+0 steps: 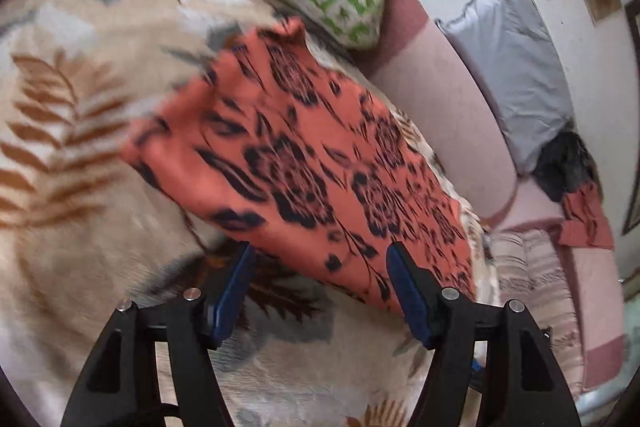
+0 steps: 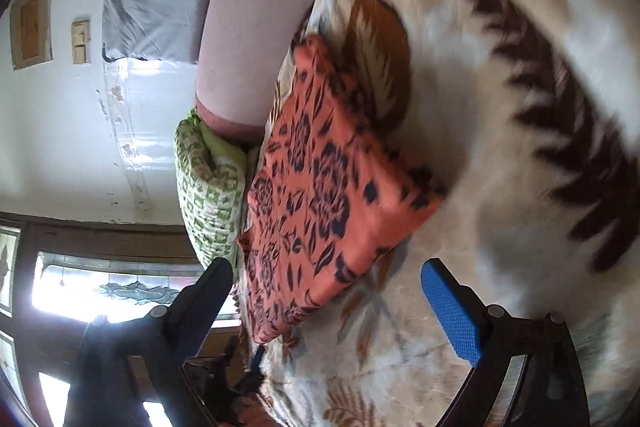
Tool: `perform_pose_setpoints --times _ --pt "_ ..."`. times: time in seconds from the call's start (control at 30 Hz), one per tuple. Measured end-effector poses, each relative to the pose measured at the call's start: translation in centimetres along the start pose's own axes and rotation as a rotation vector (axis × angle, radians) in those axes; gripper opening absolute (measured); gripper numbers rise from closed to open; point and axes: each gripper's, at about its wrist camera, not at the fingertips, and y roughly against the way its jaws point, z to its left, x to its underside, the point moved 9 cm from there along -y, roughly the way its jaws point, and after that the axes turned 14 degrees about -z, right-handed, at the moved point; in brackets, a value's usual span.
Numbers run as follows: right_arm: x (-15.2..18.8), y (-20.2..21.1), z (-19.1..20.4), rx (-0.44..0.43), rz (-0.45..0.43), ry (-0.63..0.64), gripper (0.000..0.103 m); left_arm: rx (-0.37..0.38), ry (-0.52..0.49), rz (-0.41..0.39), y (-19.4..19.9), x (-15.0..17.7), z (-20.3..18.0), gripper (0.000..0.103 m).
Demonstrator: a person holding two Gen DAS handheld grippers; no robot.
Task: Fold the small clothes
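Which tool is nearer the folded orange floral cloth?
Left. The left tool is open at the folded orange floral cloth's near edge; the right tool is open, slightly short of it.

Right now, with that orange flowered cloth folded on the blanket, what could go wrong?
1. The orange flowered cloth lies close to the blanket's edge, so a nudge might slide it off.
2. Both the left hand-held gripper and right hand-held gripper are open, so nothing pins the fold.
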Motion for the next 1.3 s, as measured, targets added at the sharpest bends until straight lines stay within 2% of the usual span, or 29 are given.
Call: perform_pose_setpoints --times 0.07,0.2,0.27,0.33,0.67,0.73,0.77,0.8,0.87,0.97,1.13,1.3 --pt "0.2 -0.7 -0.4 0.005 -0.021 -0.007 0.095 0.008 0.077 0.013 -0.8 -0.1 1.1 0.069" --pt "0.5 -2.8 -1.7 0.035 -0.003 -0.041 0.078 0.008 0.159 0.032 -1.9 -0.4 2.7 0.069" --pt "0.1 -3.6 -1.5 0.036 -0.027 -0.034 0.077 0.027 0.207 0.045 -2.7 -0.5 3.1 0.069" --pt "-0.2 -4.5 -0.9 0.025 -0.047 -0.013 0.077 0.044 0.248 0.019 -3.2 -1.1 3.3 0.069" --pt "-1.0 -8.8 1.7 0.023 -0.121 0.116 0.077 0.106 0.291 -0.097 -4.6 -3.5 2.4 0.069" --pt "-1.1 -9.4 2.1 0.034 -0.135 0.155 0.07 0.104 0.275 -0.111 -4.8 -3.9 2.6 0.069" --pt "-1.2 -9.8 1.9 0.057 -0.133 0.177 0.045 0.095 0.255 -0.115 -5.0 -4.0 2.6 0.057" --pt "-1.2 -10.3 1.3 0.086 -0.123 0.186 0.022 0.072 0.229 -0.117 -5.1 -4.1 2.8 0.027" --pt "-1.1 -10.6 0.8 0.093 -0.128 0.168 0.021 0.069 0.224 -0.11 -5.4 -4.1 3.4 0.023" --pt "-1.0 -10.0 1.8 0.099 -0.147 0.219 0.019 0.075 0.204 -0.122 -4.9 -4.0 3.4 0.018" --pt "-0.1 -7.3 3.3 0.072 -0.193 0.246 0.017 0.123 0.17 -0.161 -1.9 -4.1 2.1 0.016" --pt "1.7 -3.4 2.7 0.108 -0.164 0.256 0.017 0.094 0.175 -0.13 2.4 -1.0 2.9 0.016"
